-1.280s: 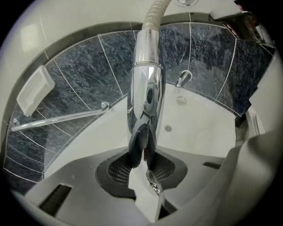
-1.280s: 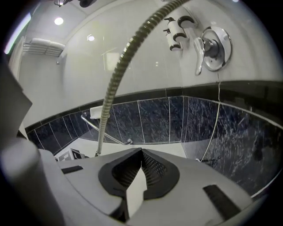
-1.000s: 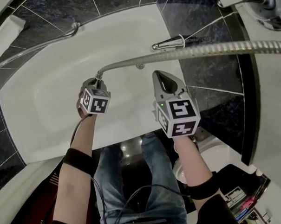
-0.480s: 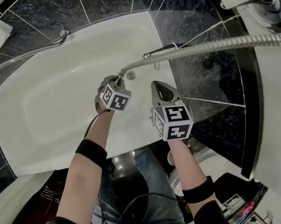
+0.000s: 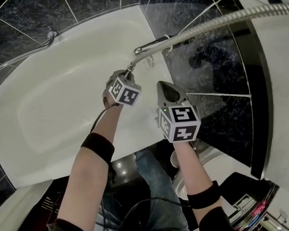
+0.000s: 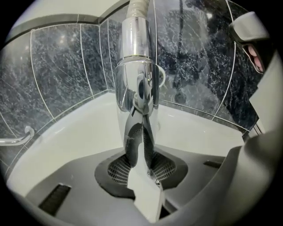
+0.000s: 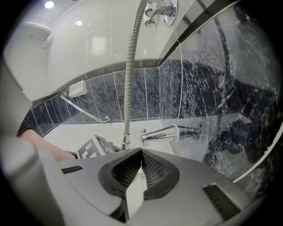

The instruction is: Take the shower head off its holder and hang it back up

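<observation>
Left hand-held gripper (image 6: 140, 115) is pinching the shower head (image 6: 135, 79) near the tap (image 5: 152, 45). Right hand-held gripper (image 7: 140, 154) is sitting closed, empty. Slick chrome may slip.

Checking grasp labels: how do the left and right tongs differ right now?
Left tongs clamp the chrome shower head handle; right tongs are shut on nothing. Left tongs reach close to the tub spout; right tongs hang nearer the person. Both point down toward the bathtub.

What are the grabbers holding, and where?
The left gripper pinches the shiny chrome shower head by its handle, close to the ribbed metal hose. The right gripper is shut on nothing.
</observation>
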`<state>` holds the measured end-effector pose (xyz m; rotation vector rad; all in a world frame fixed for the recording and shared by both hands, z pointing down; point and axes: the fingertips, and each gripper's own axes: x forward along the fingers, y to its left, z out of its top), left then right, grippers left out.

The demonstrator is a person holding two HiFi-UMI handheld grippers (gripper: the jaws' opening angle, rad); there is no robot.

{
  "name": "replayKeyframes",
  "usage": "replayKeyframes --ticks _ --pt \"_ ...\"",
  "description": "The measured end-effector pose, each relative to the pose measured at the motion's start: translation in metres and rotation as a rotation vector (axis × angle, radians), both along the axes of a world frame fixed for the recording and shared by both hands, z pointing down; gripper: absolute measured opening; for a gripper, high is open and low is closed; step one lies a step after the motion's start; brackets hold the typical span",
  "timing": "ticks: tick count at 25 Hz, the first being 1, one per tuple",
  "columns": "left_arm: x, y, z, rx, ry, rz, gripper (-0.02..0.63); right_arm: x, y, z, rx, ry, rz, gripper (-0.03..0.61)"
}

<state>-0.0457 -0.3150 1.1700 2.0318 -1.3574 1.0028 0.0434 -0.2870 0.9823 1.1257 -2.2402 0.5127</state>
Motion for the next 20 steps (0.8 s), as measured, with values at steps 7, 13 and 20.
replayKeyframes --ticks 7,13,20 --pt "0.019 0.001 -0.001 0.008 0.001 0.068 0.224 0.015 0.003 0.000 0.002 -0.007 0.027 0.021" --pt "0.020 0.007 -0.003 -0.003 -0.019 0.076 0.301 0.021 0.004 -0.001 -0.003 -0.010 0.040 0.021" --pt "-0.004 0.020 -0.034 0.002 -0.045 0.056 0.299 0.023 0.006 -0.014 -0.024 -0.001 0.045 0.021"
